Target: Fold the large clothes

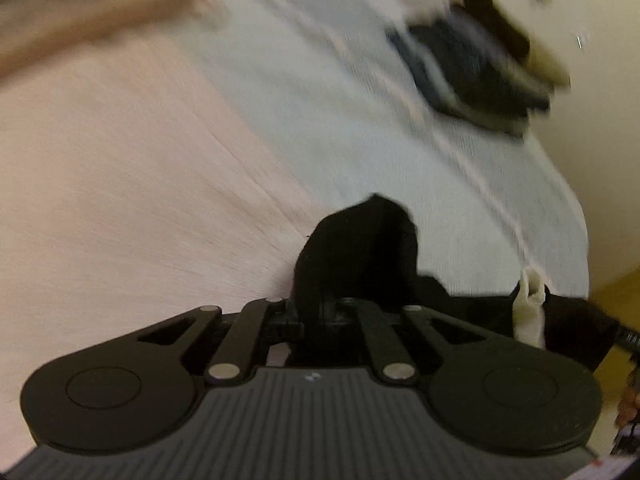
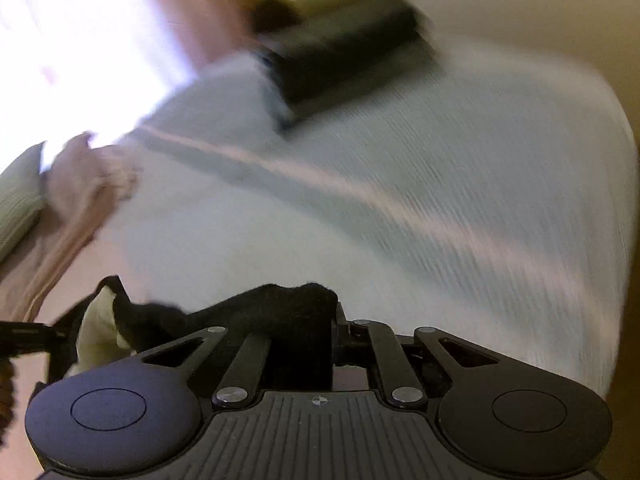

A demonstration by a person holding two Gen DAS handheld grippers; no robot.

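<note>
Left wrist view: the left gripper (image 1: 320,312) is clamped on the black garment (image 1: 360,248) over the bed (image 1: 360,140). The right gripper (image 2: 336,344) pinches it too, so the cloth likely hangs between both for folding.

pale bedsheet (image 1: 320,92), pink cover (image 1: 100,168), cushion (image 2: 18,204).

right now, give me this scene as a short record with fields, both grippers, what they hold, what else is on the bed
left gripper: shut on black garment
right gripper: shut on the same black garment, near its cream lining
surface: pale blue bedsheet, pink blanket beside it
also on bed: stack of folded dark clothes at the far side
image quality: motion-blurred
</note>
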